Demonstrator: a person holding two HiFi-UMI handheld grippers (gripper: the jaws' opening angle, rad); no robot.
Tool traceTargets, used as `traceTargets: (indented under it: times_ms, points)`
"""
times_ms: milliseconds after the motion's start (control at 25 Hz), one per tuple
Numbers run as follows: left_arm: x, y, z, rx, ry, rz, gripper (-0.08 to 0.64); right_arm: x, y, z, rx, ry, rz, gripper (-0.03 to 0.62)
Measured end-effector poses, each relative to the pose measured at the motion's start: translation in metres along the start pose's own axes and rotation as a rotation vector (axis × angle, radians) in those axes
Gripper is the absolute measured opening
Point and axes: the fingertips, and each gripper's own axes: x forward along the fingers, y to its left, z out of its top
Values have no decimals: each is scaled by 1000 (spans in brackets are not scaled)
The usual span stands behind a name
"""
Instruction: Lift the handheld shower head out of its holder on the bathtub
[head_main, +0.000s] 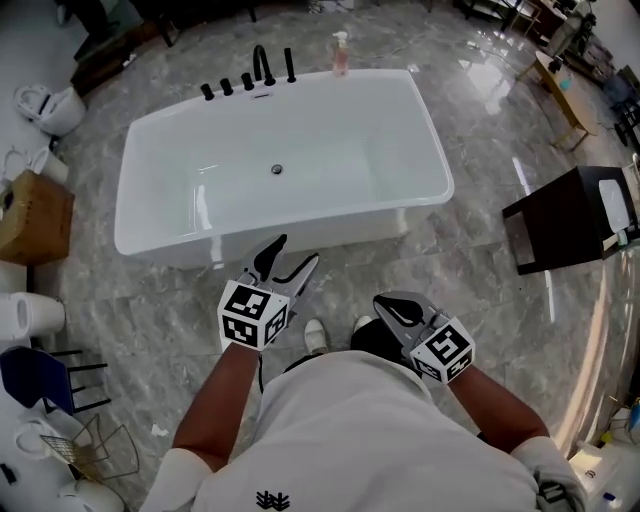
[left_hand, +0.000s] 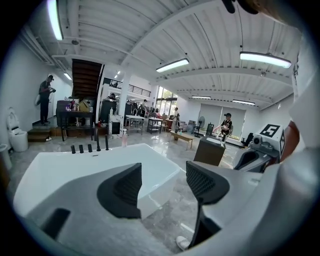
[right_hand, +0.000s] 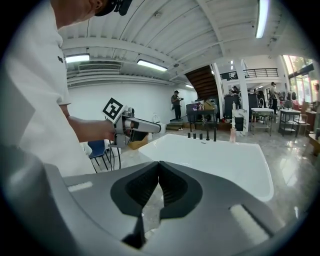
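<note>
I hold both grippers low at the near side of the bathtub (head_main: 428, 125): left gripper (head_main: 298, 252) has its jaws spread wide and empty, ready to grasp, while the right gripper (head_main: 388, 302) has its jaws pressed together on nothing. The shower head (head_main: 290, 65) stands upright on the far rim among the black taps (head_main: 227, 87) (I judge it the slim post right of the spout). The whole tub lies between us, and a pink bottle (head_main: 341, 52) stands just beside the shower head.

White bathtub (head_main: 330, 130) on marble floor (head_main: 455, 290)

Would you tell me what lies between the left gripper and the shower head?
Head view: between left gripper and shower head lies only the bathtub basin with its drain.
</note>
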Motion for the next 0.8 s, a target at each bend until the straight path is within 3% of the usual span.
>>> traceTargets:
  times_ms: [560, 800]
  points:
    - [113, 42, 61, 9, -3, 76, 281, -21, -123, 23, 16, -33, -34, 14]
    - [170, 74, 78, 1, 10, 74, 281, -14, -177, 32, 62, -46, -110, 14]
